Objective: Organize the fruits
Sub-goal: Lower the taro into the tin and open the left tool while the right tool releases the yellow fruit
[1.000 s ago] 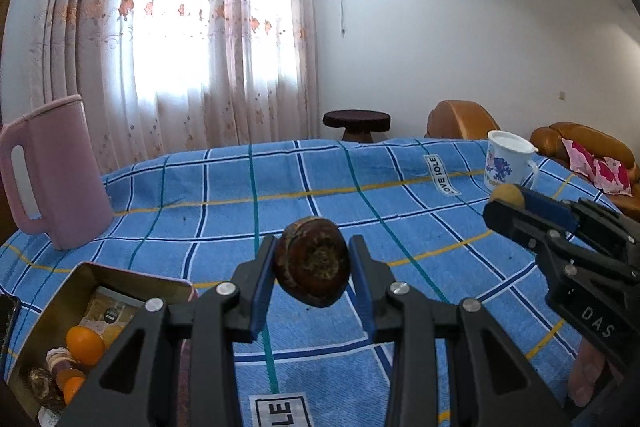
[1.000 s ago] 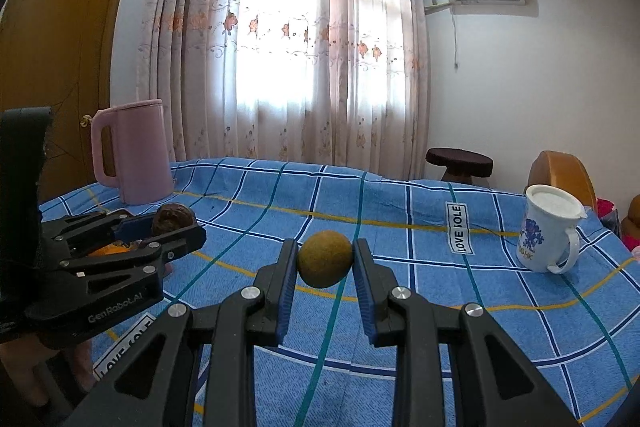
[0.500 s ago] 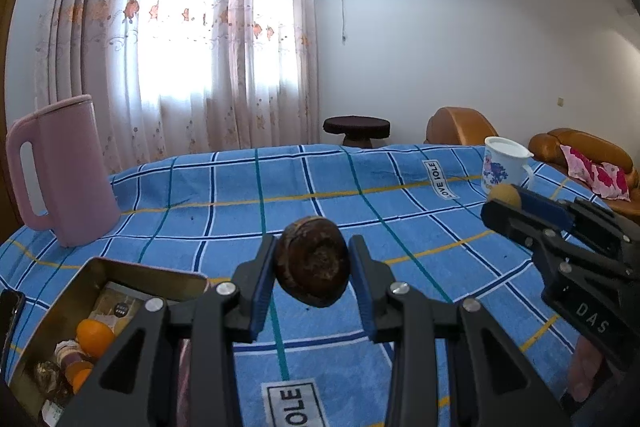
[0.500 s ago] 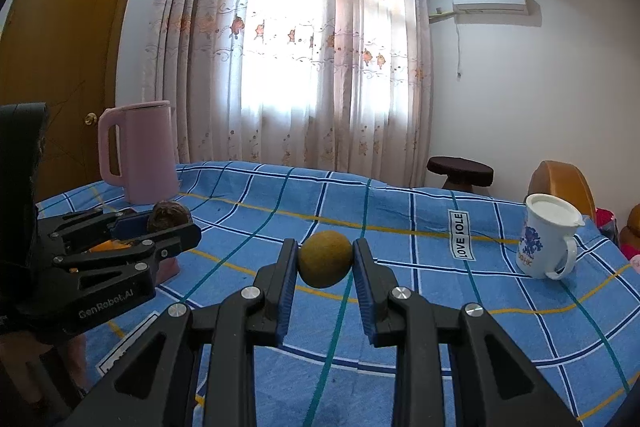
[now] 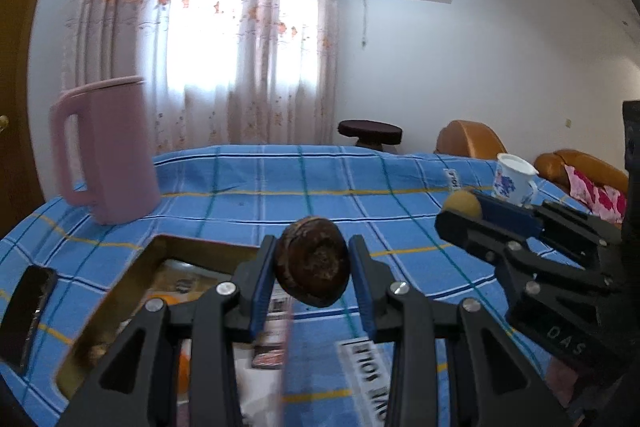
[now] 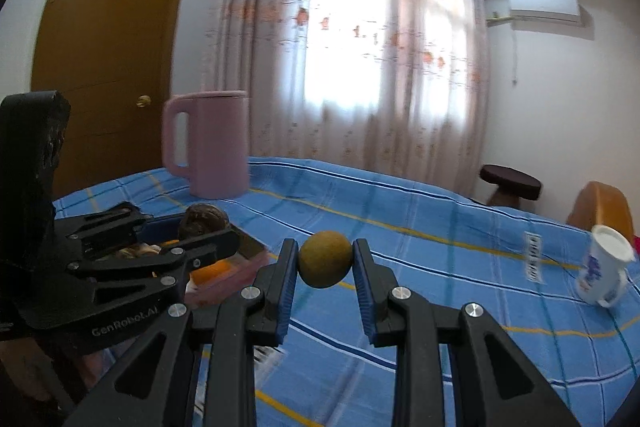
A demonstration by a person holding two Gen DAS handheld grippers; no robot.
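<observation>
Pink jug (image 5: 105, 151) behind gold tin (image 5: 120, 291)

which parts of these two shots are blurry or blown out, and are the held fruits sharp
Left wrist view: the window is blown out white, the pink jug and tin smear with motion, while the brown fruit in the left claw is sharp. Right wrist view: the window glares, the mug is streaked, yet the yellow fruit in the right claw stays crisp.
</observation>
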